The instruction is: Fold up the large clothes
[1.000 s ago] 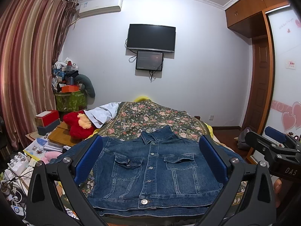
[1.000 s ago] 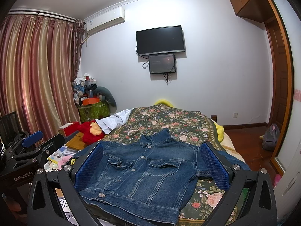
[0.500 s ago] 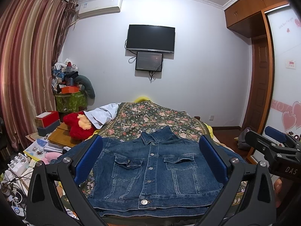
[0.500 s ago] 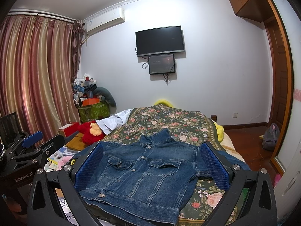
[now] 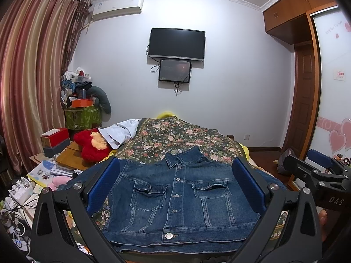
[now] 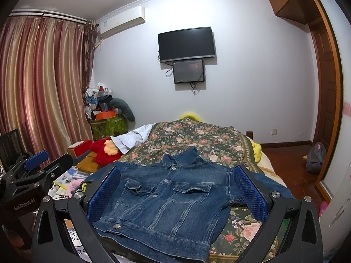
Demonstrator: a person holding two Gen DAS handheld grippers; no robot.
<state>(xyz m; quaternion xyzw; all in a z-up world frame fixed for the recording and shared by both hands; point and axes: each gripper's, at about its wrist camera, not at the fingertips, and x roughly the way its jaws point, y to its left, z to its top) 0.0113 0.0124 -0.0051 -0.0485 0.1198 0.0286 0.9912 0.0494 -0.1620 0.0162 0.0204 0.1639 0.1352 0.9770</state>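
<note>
A blue denim jacket (image 5: 175, 199) lies buttoned and face up on the floral bedspread (image 5: 179, 135), collar toward the far wall, sleeves spread to both sides. It also shows in the right wrist view (image 6: 166, 199). My left gripper (image 5: 175, 186) is open and empty, held above the jacket's near hem. My right gripper (image 6: 175, 190) is open and empty, held above the jacket from the right. The right gripper shows at the right edge of the left wrist view (image 5: 318, 175); the left gripper shows at the left edge of the right wrist view (image 6: 28, 175).
A red plush toy (image 5: 92, 144) and a white cloth (image 5: 118, 131) lie at the bed's left side. Books, boxes and cables (image 5: 43, 171) crowd the floor on the left. A wardrobe and door (image 5: 307, 100) stand on the right. A bag (image 6: 316, 157) sits on the floor.
</note>
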